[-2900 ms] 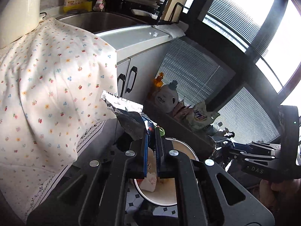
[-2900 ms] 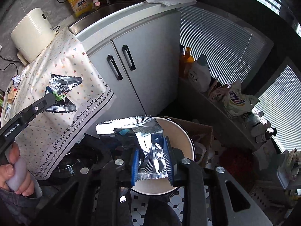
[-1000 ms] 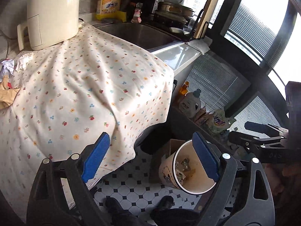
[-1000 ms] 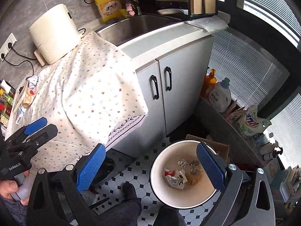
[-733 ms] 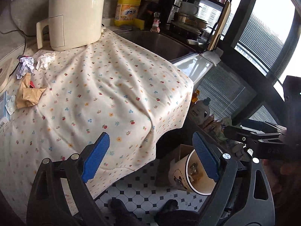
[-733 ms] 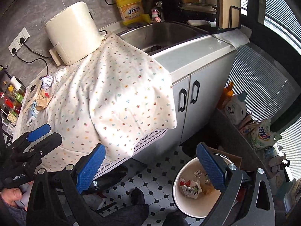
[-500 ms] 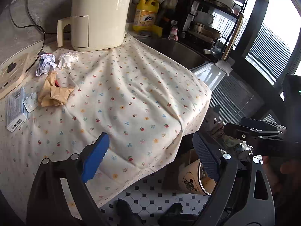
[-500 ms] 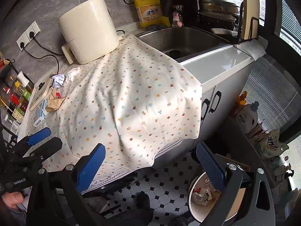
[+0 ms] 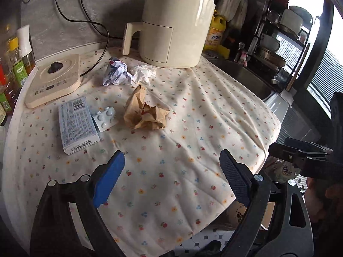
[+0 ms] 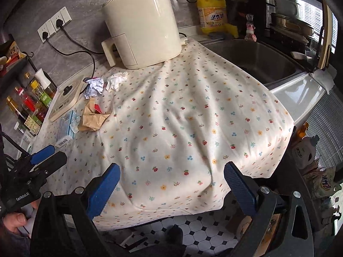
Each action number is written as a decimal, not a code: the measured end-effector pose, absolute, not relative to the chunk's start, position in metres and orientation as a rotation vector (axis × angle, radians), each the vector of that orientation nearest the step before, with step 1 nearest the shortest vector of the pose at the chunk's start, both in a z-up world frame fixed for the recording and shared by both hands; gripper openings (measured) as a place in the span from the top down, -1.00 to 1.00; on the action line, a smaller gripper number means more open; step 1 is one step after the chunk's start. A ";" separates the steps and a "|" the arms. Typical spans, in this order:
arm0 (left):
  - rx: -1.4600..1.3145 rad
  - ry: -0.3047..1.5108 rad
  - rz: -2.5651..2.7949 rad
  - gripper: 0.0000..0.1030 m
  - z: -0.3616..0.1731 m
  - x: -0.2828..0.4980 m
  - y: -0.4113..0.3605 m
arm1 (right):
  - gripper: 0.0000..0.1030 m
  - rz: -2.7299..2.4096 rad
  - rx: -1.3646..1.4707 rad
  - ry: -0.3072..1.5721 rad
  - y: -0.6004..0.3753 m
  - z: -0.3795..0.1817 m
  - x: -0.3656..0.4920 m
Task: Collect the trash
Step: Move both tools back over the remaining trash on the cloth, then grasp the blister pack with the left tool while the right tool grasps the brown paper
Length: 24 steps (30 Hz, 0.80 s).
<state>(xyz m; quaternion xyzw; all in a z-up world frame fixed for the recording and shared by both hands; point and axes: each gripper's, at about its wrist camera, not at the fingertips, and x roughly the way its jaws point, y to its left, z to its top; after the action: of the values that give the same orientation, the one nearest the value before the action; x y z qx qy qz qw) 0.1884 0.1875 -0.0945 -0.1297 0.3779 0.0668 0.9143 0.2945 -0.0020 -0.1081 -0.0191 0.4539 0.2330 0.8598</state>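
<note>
Both the left tongs (image 9: 171,171) and right tongs (image 10: 171,184) gape empty. Ahead of the left pair lies a crumpled brown paper bag (image 9: 145,112), likely light and soft; pinching its raised crumple should work.

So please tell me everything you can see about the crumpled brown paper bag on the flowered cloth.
The brown paper bag is thin kraft-looking paper, crushed and creased into an uneven lump, lying flat on the flowered cloth. Something small and red shows in its folds. A blister pack of white pills lies close to its left; whether they touch is unclear. Crumpled white tissue sits behind it, toward the cream appliance. Neither claw touches it: the left claw is open, well short of it.
</note>
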 end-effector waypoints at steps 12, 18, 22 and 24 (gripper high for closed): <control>-0.282 0.779 0.162 0.05 -0.094 0.203 0.270 | -0.53 0.607 -0.039 0.946 0.089 -0.103 0.316; -0.274 0.801 0.158 0.27 -0.100 0.219 0.296 | -0.40 0.658 -0.059 0.990 0.138 -0.111 0.330; -0.277 0.812 0.154 0.29 -0.105 0.227 0.305 | -0.32 0.689 -0.073 1.021 0.167 -0.124 0.333; -0.274 0.821 0.149 0.29 -0.107 0.231 0.308 | -0.11 0.713 -0.068 1.054 0.178 -0.134 0.337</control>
<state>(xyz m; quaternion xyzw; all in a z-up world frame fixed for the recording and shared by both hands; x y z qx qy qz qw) 0.2307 0.3080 -0.1075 -0.1328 0.3976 0.0720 0.9050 0.3370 0.1784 -0.1336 -0.0317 0.4920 0.3330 0.8038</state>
